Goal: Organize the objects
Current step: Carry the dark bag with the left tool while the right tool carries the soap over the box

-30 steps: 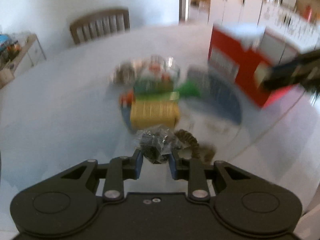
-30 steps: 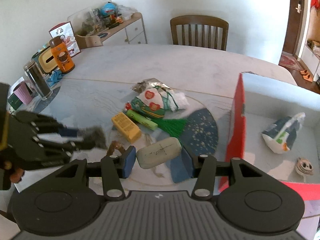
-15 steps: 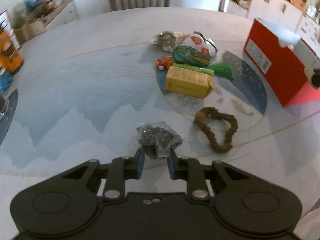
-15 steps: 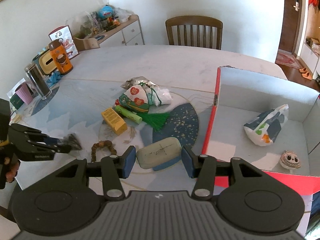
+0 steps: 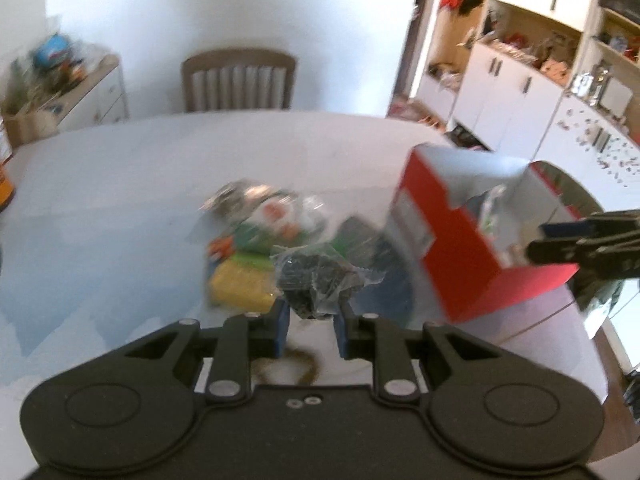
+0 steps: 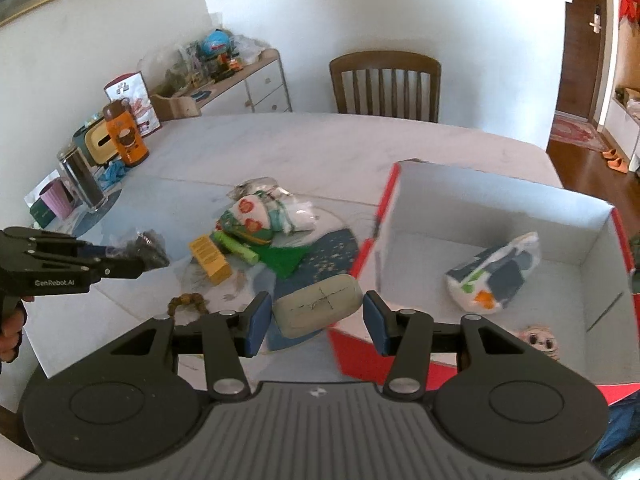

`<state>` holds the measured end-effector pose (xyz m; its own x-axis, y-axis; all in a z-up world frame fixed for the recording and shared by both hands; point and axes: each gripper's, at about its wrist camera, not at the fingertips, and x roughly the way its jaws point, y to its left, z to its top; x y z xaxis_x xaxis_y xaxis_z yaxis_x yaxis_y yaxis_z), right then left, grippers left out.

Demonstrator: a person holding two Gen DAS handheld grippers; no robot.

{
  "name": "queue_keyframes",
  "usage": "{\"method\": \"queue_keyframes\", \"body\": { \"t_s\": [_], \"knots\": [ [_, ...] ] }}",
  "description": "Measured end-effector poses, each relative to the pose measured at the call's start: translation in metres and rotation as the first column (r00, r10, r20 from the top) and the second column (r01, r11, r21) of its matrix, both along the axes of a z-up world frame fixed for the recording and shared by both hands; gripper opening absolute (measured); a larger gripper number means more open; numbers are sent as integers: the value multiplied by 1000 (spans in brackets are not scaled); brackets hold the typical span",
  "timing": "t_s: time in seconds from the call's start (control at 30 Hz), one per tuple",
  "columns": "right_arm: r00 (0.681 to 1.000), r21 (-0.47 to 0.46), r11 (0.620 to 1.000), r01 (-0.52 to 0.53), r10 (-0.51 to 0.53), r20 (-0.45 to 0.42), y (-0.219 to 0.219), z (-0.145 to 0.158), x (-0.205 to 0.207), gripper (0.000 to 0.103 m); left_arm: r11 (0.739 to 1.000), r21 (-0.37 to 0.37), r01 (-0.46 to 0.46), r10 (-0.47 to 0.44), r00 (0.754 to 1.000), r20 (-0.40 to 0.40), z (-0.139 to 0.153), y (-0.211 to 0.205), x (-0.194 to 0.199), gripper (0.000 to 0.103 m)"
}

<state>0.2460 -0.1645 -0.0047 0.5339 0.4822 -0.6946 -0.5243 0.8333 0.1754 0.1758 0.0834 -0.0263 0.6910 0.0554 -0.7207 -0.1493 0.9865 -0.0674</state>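
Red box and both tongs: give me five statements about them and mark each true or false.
1. The left tongs are shut on a clear bag of dark bits. True.
2. That bag lies on the table. False: it hangs in the air, pinched between the blue pads.
3. The red box holds nothing. False: a blue, white and orange pouch and a small round face toy lie in it.
4. The right tongs are open, with a grey-green oval case between the pads. True; whether the pads touch it cannot be told.
5. The yellow carton is inside the box. False: it lies on the table, left of the box.
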Motion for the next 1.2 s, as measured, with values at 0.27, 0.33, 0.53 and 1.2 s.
{"method": "queue_keyframes", "body": {
  "t_s": [0.27, 0.33, 0.53, 1.2],
  "knots": [
    [999, -13, 999, 37, -36, 15, -46, -1, 10, 49, 993, -6, 119, -119, 992, 36, 6, -62, 44, 22],
    [999, -14, 998, 53, -53, 11, -60, -2, 14, 49, 989, 1, 148, -148, 988, 40, 4, -79, 54, 22],
    [995, -32, 995, 99, -99, 10, -95, -5, 34, 49, 975, 12, 221, -221, 975, 31, 0, -117, 83, 22],
    [988, -227, 968, 109, -131, -85, -112, -64, 118, 49, 948, 47, 313, -294, 927, -234, -51, -182, 175, 23]
  ]
}}
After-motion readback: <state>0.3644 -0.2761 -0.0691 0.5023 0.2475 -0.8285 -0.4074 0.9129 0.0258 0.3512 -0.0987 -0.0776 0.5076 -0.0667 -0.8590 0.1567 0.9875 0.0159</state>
